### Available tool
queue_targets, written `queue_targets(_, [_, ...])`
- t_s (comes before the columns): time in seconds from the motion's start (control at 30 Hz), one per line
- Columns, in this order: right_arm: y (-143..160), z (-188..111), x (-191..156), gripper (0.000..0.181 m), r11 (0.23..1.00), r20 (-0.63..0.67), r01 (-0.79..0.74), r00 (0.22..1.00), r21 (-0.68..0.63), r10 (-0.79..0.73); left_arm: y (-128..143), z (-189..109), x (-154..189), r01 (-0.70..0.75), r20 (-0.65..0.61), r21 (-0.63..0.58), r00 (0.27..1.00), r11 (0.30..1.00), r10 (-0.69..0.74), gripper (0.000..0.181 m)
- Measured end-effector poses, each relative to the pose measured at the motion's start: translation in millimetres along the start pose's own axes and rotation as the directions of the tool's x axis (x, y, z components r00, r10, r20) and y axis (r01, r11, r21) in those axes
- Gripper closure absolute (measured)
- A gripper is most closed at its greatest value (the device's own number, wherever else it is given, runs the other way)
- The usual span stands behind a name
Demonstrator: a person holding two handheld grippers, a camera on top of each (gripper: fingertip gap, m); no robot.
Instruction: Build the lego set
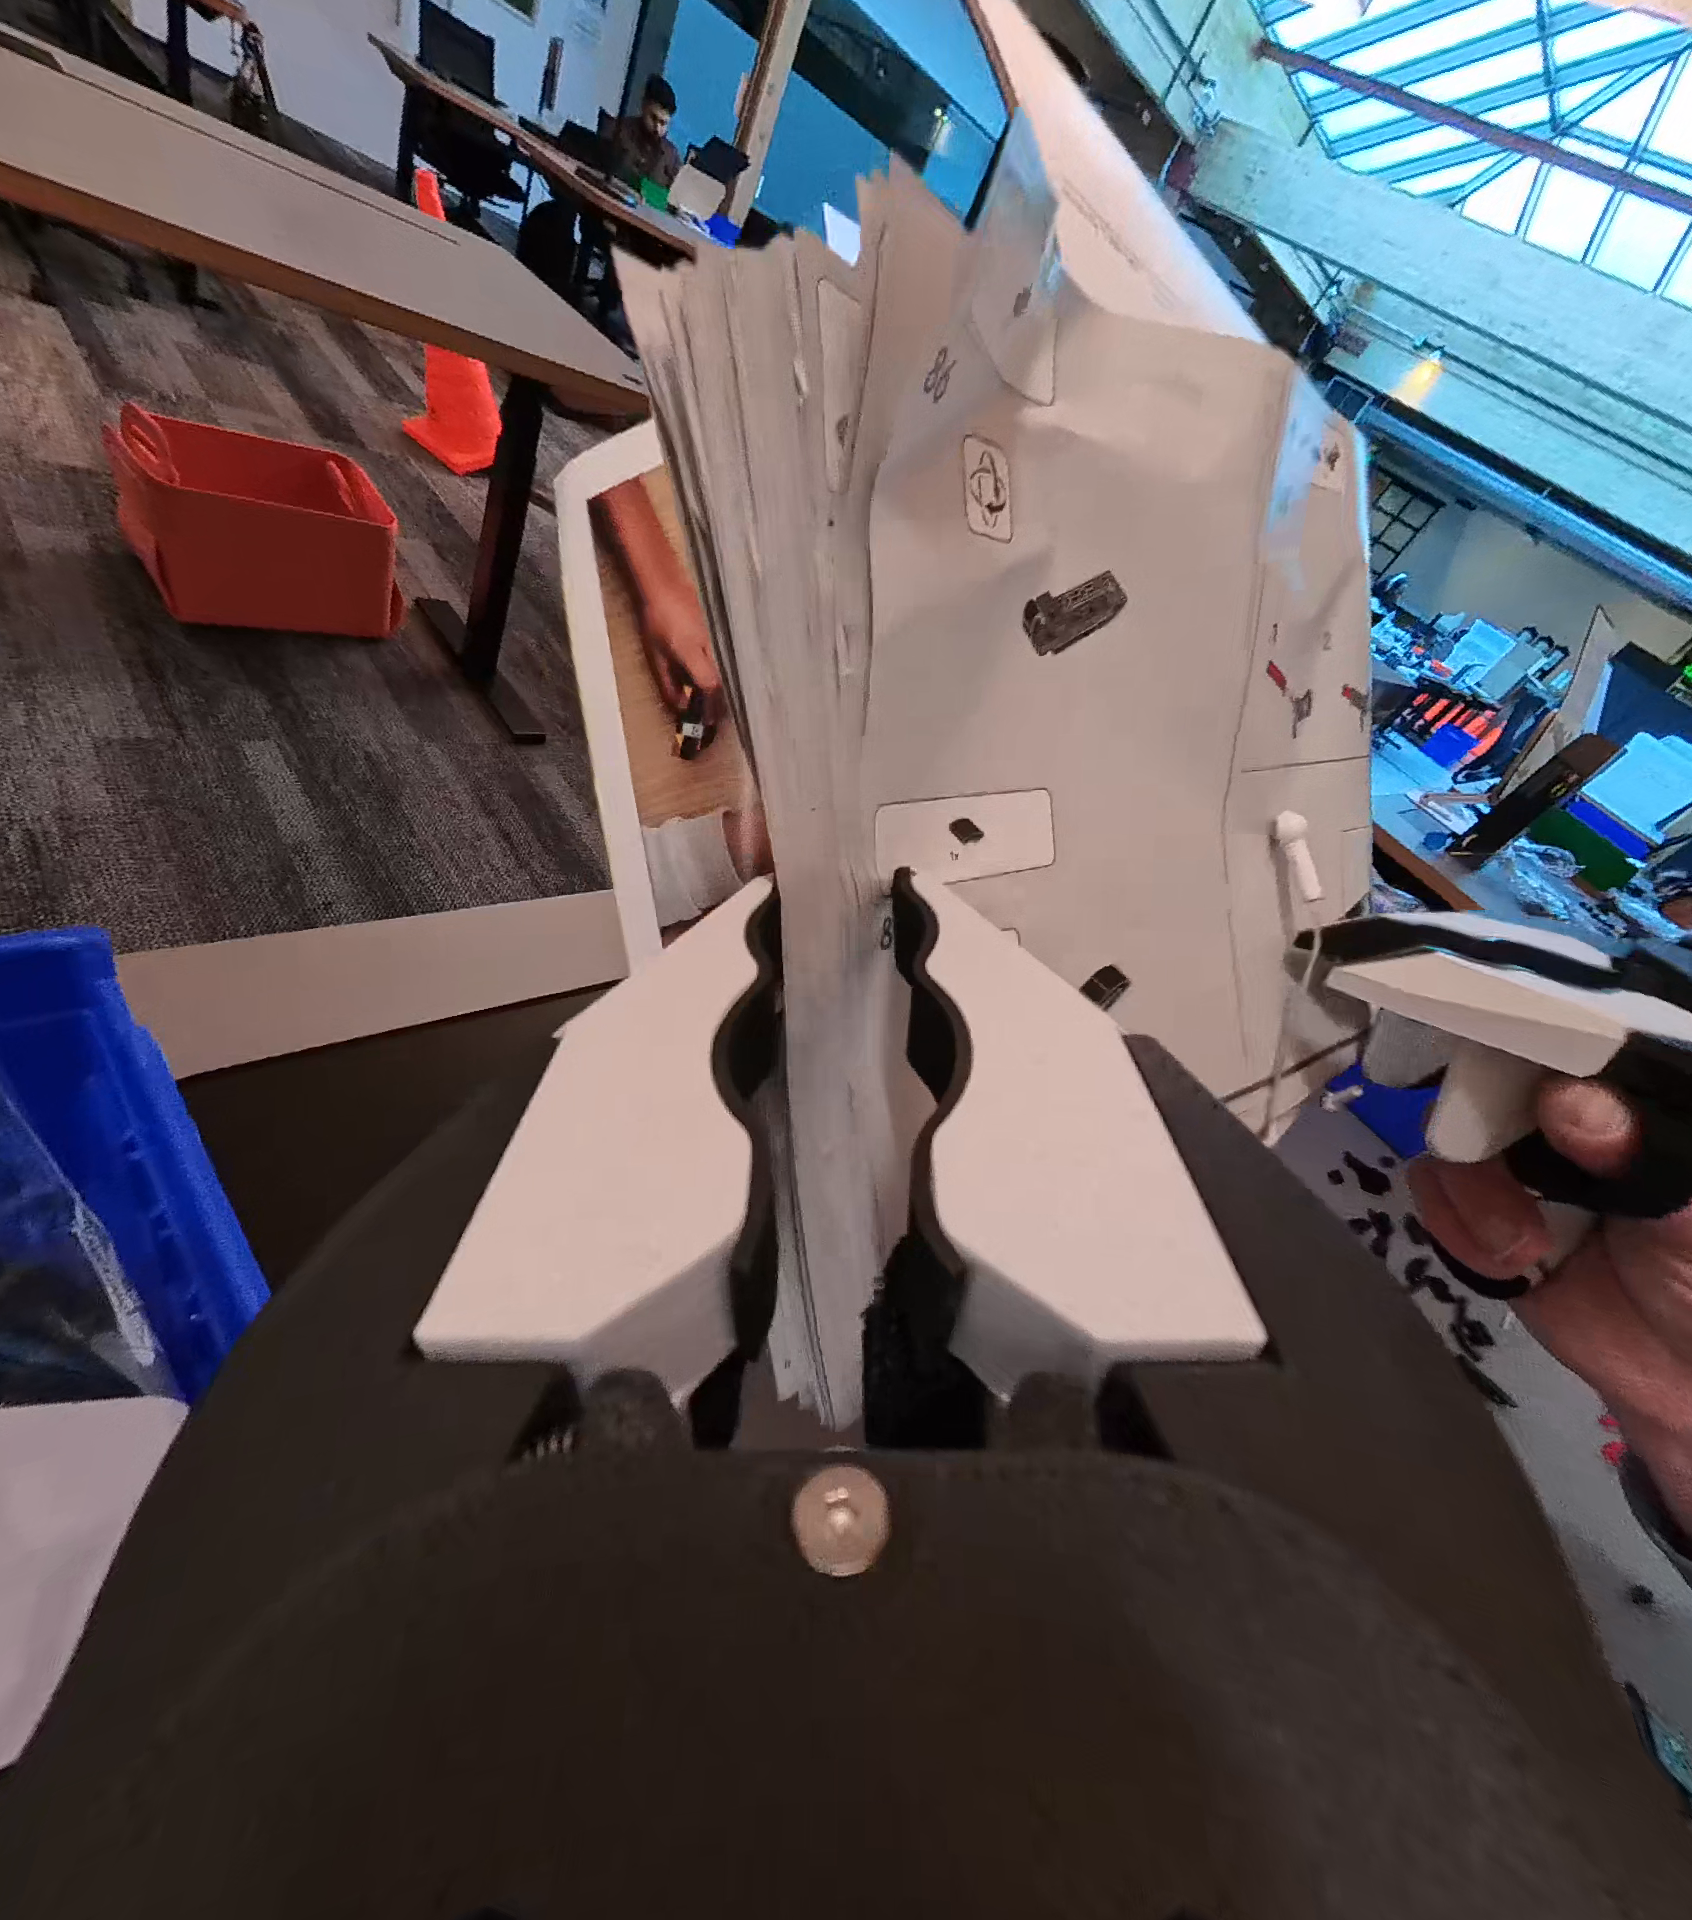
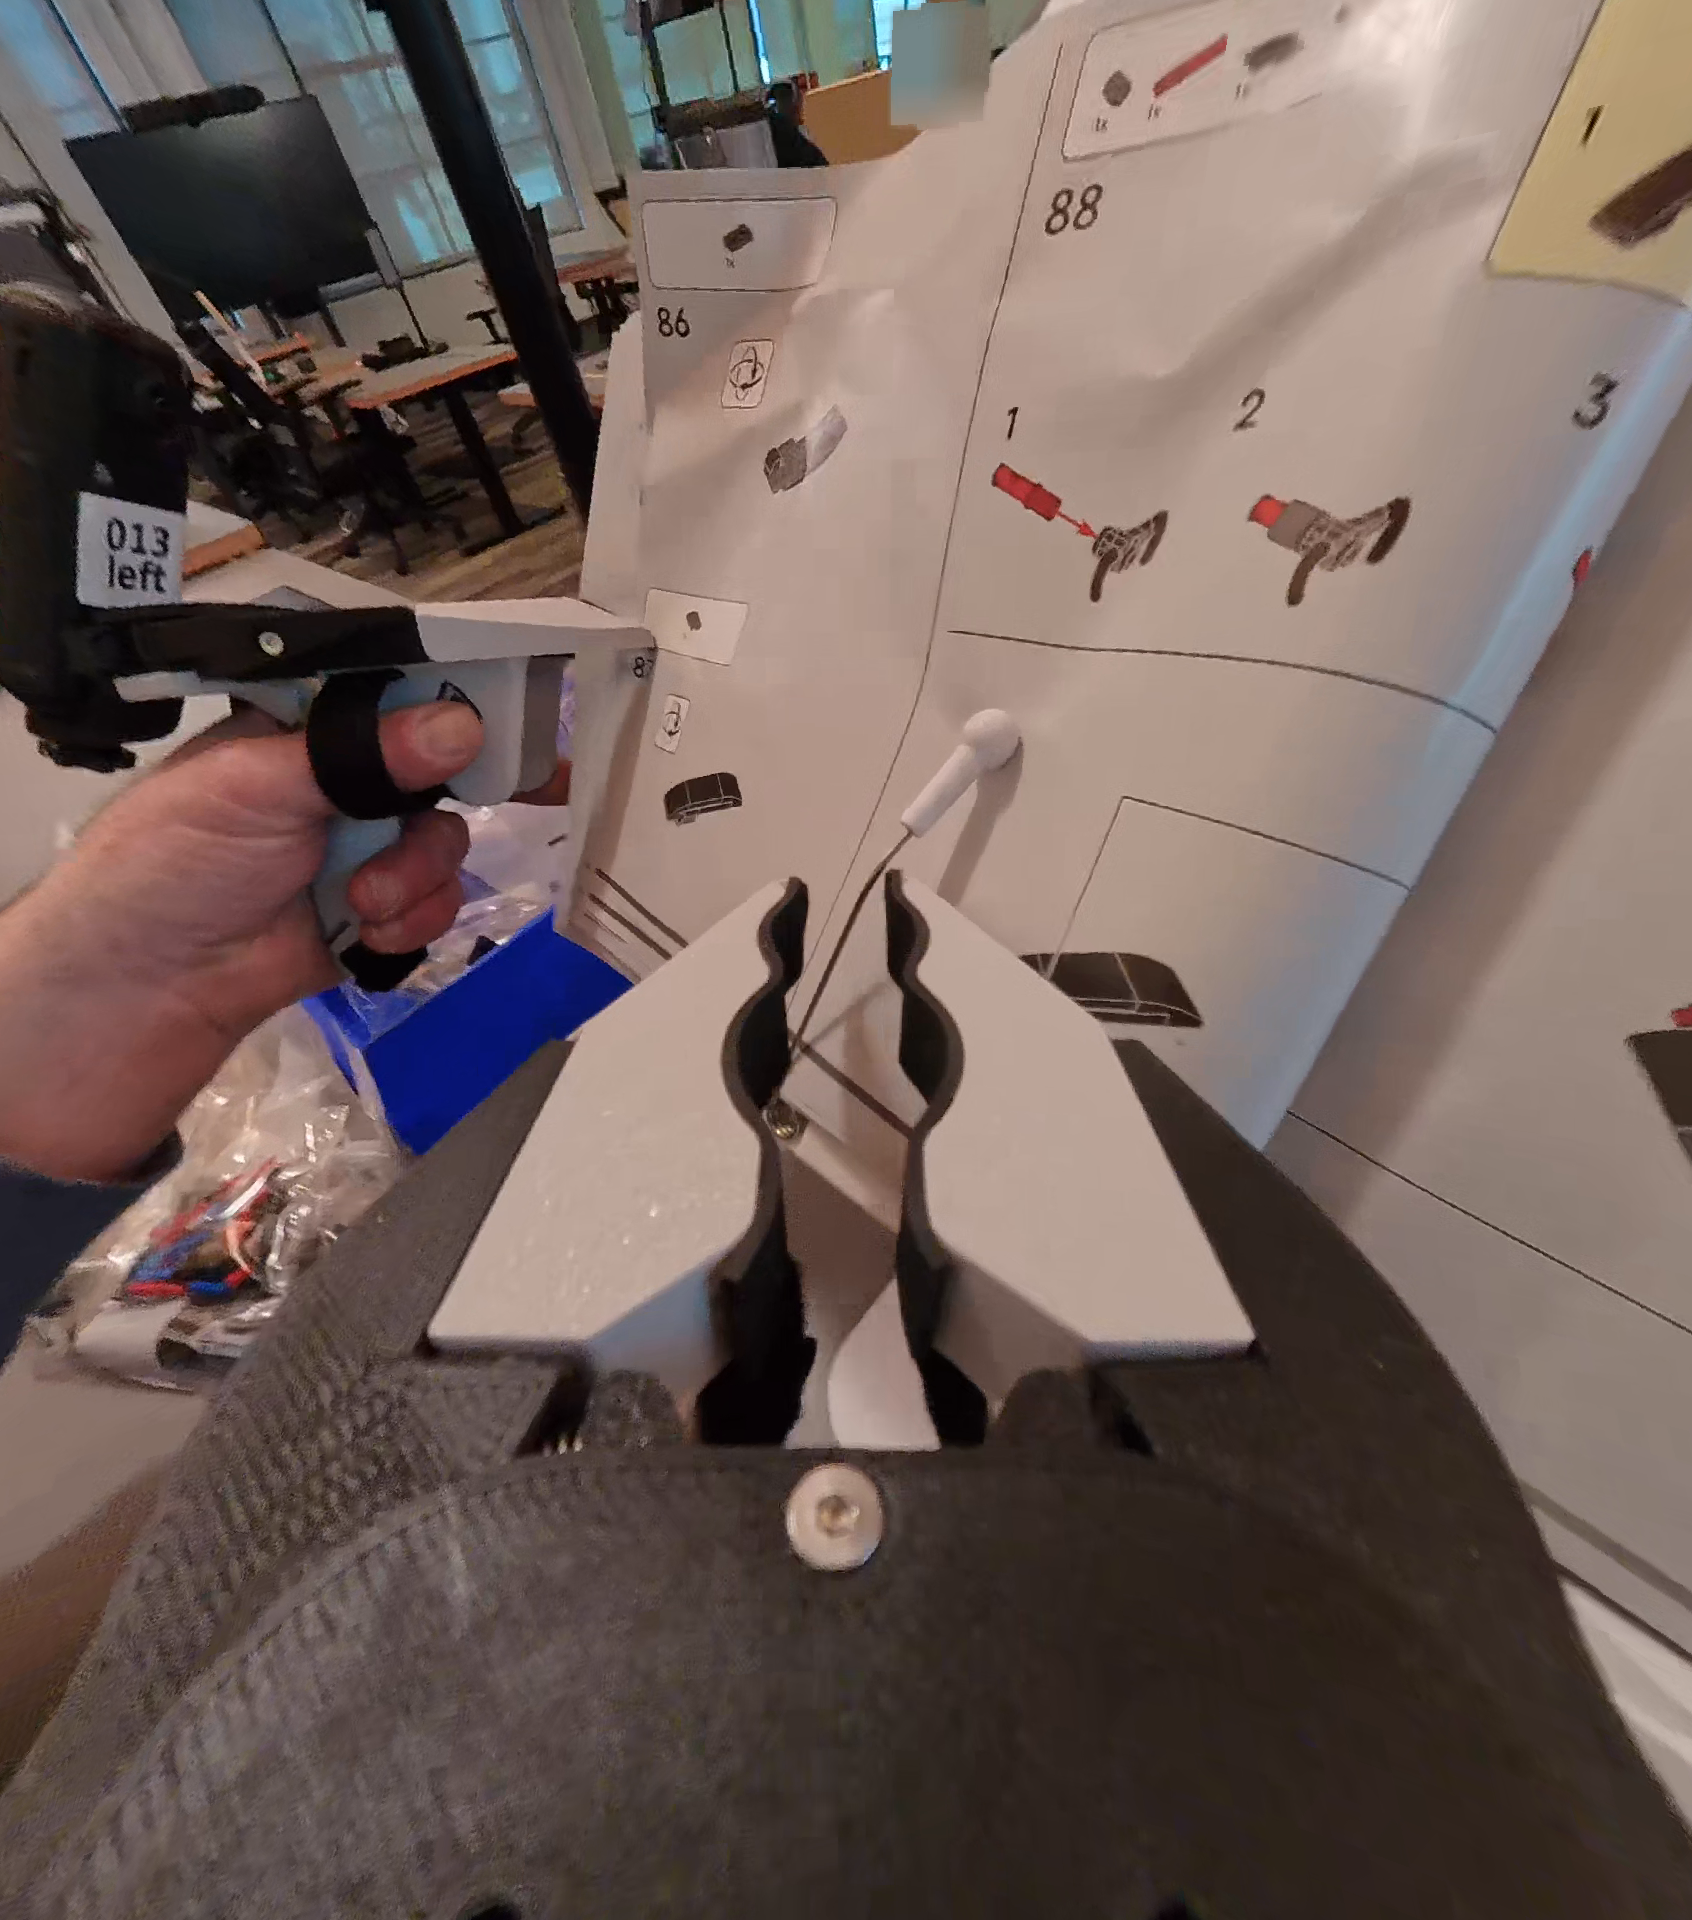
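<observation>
Pages of the instruction booklet (image 1: 1029, 623) stand clamped in your left gripper (image 1: 837, 904); your right gripper (image 2: 844, 904) hangs released, near the open page.

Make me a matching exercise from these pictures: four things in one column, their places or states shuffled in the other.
Things:
1. instruction booklet
2. orange bin
3. blue bin
4. bag of parts

Places or states:
a. on the carpet by a table leg
b. clear plastic, crumpled on the tabletop
c. pages clamped in the left hand-held gripper
d. between the bags and the booklet's lower edge

Pairs: 1-c, 2-a, 3-d, 4-b
</observation>
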State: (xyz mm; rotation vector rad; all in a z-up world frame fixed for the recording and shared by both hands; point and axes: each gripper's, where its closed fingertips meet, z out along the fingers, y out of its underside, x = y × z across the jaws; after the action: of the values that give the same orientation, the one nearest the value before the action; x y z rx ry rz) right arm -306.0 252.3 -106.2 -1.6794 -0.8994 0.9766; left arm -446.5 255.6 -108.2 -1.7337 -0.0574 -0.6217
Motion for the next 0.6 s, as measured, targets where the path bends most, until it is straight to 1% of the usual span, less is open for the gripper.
queue_targets(0.03, [-1,-2,0,0.166,1.000,-0.007,0.023,1.000,-0.002,-0.023,-2,-1,1,0.010,-0.013,0.010,1.000,1.000,-0.009,0.164])
queue_targets(0.07, [-2,-4,-1,0.164,1.000,0.003,0.030,1.000,-0.005,-0.030,-4,-1,3,0.020,-0.034,0.016,0.999,1.000,-0.019,0.160])
queue_targets(0.17, [-4,-7,-5,0.162,0.998,0.038,0.062,0.997,-0.026,-0.061,-1,3,12,0.070,-0.106,-0.007,0.992,0.998,-0.070,0.140])
queue_targets(0.2, [-8,-10,-6,0.162,0.996,0.040,0.084,0.996,-0.016,-0.084,0,4,14,0.069,-0.115,-0.014,0.991,0.998,-0.070,0.139])
queue_targets(0.23, [-12,-14,-8,0.159,0.994,0.040,0.111,0.993,-0.001,-0.111,1,5,14,0.059,-0.115,-0.016,0.992,0.998,-0.061,0.144])
queue_targets(0.27, [-17,-19,-7,0.152,0.991,0.038,0.134,0.990,0.005,-0.135,-1,4,14,0.049,-0.108,-0.006,0.993,0.999,-0.049,0.150])
queue_targets(0.3, [-23,-24,-4,0.147,0.989,0.026,0.149,0.988,0.016,-0.150,-1,5,14,0.045,-0.111,-0.005,0.993,0.999,-0.045,0.153])
queue_targets(0.37, [-41,-36,16,0.148,0.981,-0.055,0.181,0.983,0.067,-0.178,0,7,14,0.044,-0.107,-0.020,0.993,0.999,-0.046,0.156])
queue_targets(0.4, [-49,-40,30,0.146,0.979,-0.103,0.189,0.978,0.075,-0.181,0,9,13,0.039,-0.105,-0.023,0.994,0.999,-0.041,0.157])
queue_targets(0.43, [-55,-42,44,0.147,0.979,-0.143,0.192,0.973,0.073,-0.181,1,11,11,0.038,-0.097,-0.028,0.994,0.999,-0.041,0.157])
queue_targets(0.47, [-59,-43,54,0.153,0.977,-0.163,0.199,0.969,0.072,-0.185,0,12,10,0.037,-0.095,-0.028,0.995,0.999,-0.039,0.157])
queue_targets(0.5, [-60,-41,62,0.155,0.978,-0.166,0.200,0.968,0.057,-0.188,0,14,11,0.035,-0.099,-0.031,0.994,0.999,-0.038,0.158])
queue_targets(0.57, [-53,-31,69,0.167,0.978,-0.152,0.209,0.966,-0.008,-0.208,-1,16,11,0.017,-0.092,-0.040,0.996,0.999,-0.021,0.163])
queue_targets(0.6, [-52,-27,68,0.168,0.971,-0.154,0.238,0.959,-0.020,-0.238,-2,16,9,0.005,-0.082,-0.041,0.997,0.999,-0.009,0.166])
